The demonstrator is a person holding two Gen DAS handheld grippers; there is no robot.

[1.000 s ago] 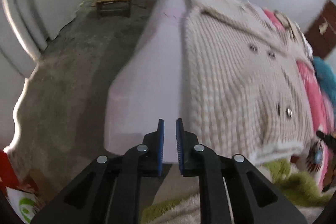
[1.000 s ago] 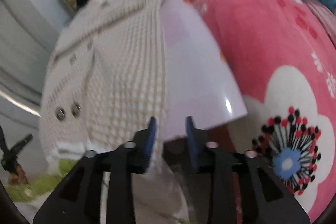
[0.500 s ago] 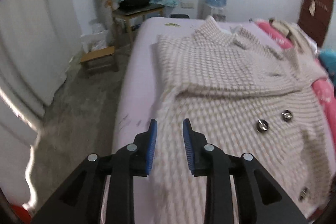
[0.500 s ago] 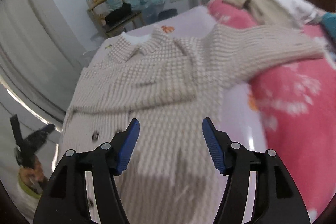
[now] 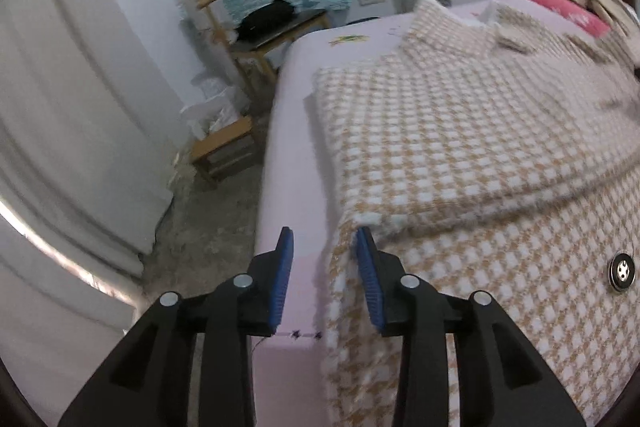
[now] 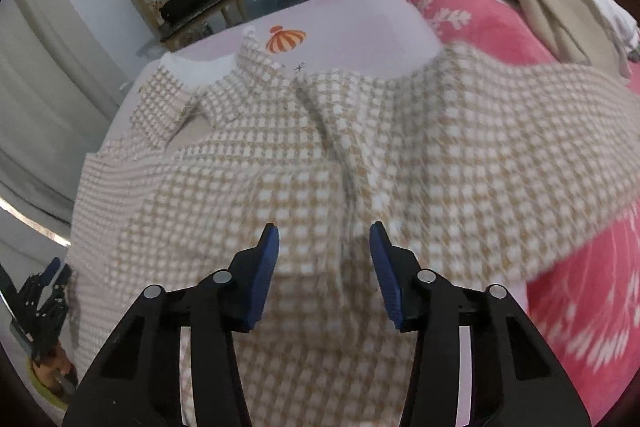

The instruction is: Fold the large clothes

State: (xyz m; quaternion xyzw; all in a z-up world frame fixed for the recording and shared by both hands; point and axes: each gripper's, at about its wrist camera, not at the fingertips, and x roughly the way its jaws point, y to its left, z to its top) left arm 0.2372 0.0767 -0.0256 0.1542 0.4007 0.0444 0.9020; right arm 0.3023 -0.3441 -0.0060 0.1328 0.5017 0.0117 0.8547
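From the left wrist camera we see the left hand-held gripper (image 5: 325,239) with its blue pads parted and nothing between them, poised over the near left edge of the checked coat (image 5: 480,163), which lies spread on the lilac sheet of the bed (image 5: 288,187). One sleeve is folded across the coat's front, its white-trimmed cuff corner lying just ahead of the right pad; whether that pad touches the cloth we cannot tell through the blur. A dark button (image 5: 622,267) sits on the coat at the right, and a wooden chair (image 5: 248,23) stands beyond the bed by the wall. From the right wrist camera we see the right hand-held gripper (image 6: 324,239) spread wide and holding nothing, above the middle of the coat (image 6: 304,195), whose collar points to the far end of the bed (image 6: 360,27). The other sleeve runs out to the right over a pink flowered blanket (image 6: 580,307), and the left hand-held gripper (image 6: 40,299) shows small at the left edge.
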